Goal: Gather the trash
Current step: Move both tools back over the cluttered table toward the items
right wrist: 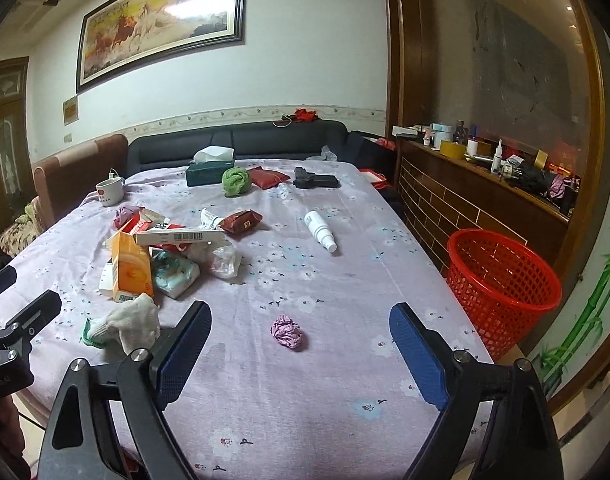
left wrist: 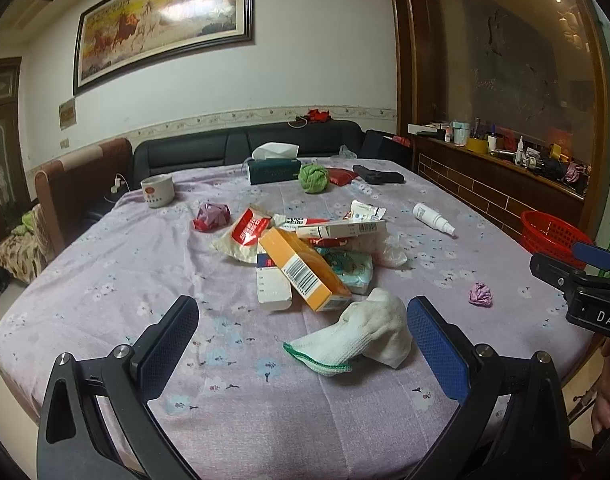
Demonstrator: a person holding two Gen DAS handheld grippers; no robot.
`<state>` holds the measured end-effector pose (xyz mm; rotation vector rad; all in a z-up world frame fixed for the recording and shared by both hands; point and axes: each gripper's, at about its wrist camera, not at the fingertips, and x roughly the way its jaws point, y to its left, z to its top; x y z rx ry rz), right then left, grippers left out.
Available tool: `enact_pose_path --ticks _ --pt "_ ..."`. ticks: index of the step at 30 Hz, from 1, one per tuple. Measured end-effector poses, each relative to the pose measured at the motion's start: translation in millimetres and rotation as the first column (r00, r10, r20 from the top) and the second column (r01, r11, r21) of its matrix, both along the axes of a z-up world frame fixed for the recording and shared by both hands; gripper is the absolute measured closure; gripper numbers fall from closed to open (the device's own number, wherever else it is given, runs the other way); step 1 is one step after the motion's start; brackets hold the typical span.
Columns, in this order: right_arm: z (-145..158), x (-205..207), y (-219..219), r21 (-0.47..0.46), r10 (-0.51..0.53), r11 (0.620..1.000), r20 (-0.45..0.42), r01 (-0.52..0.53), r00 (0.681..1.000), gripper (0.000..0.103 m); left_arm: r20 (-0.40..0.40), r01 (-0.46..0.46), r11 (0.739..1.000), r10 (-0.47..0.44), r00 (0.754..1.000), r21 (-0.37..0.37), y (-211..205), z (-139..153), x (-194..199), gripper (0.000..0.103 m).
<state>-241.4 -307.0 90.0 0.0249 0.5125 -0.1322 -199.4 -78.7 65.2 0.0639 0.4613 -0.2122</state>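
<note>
Two tongs are hovering low over the desk [right wrist: 305,420], both spread wide and gripping nothing. Left tongs [left wrist: 303,322] are gaping with a white sock [left wrist: 369,328] lying between the pads, nearer the right pad; whether it touches that pad is unclear. Right tongs [right wrist: 301,330] are standing released, a crumpled purple paper ball [right wrist: 287,333] sitting on the cloth between the fingers, touching neither.

Just past the sock, trash is piling up: an orange carton [left wrist: 305,270] tilting over a white box [left wrist: 273,288], a long white carton [left wrist: 341,230] lying across the top, a red-and-white packet [left wrist: 249,232], a pale printed pack [left wrist: 353,266], and clear plastic wrap [left wrist: 393,254] beside it. A white spray bottle [right wrist: 321,230] is lying on its side well apart from the heap. Farther back a dark red pouch [right wrist: 241,222], green rolled cloth [right wrist: 235,181], tissue box [right wrist: 209,172] and mug [right wrist: 109,192] are sitting on the cloth. A red mesh basket [right wrist: 501,284] is standing off the desk's right edge.
</note>
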Motion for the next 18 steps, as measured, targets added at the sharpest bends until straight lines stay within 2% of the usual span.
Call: enact_pose_path --ticks 18 --pt "-6.8 5.3 -0.4 0.003 -0.002 1.000 -0.031 0.002 1.000 0.010 -0.033 0.013 1.000 -0.013 0.999 -0.014 1.2 -6.0 1.5 0.000"
